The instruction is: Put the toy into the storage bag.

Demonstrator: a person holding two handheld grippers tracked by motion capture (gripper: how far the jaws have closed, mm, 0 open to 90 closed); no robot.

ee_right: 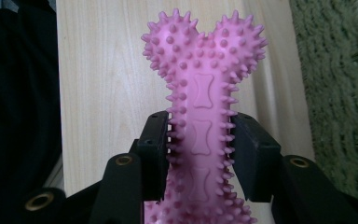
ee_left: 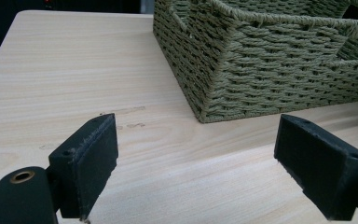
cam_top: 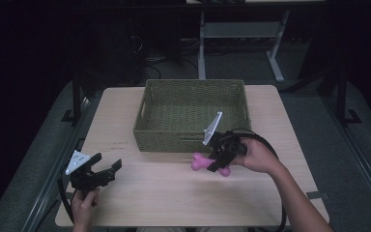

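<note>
right gripper [cam_top: 216, 162] clamped on shaft of pink spiked bone toy [ee_right: 203, 116], toy just in front of green woven basket [cam_top: 193, 108], right of counter [cam_top: 174, 193] centre | left gripper [cam_top: 107, 169] jaws wide, nothing between, near front-left corner | basket at back centre

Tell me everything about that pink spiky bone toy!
The pink bone toy looks rubbery, covered in little spikes, with small bone shapes pressed along its shaft and two rounded knobs at the end. The right gripper pinches its shaft between two black fingers. It sits just in front of the green woven basket, over the wooden table.
</note>
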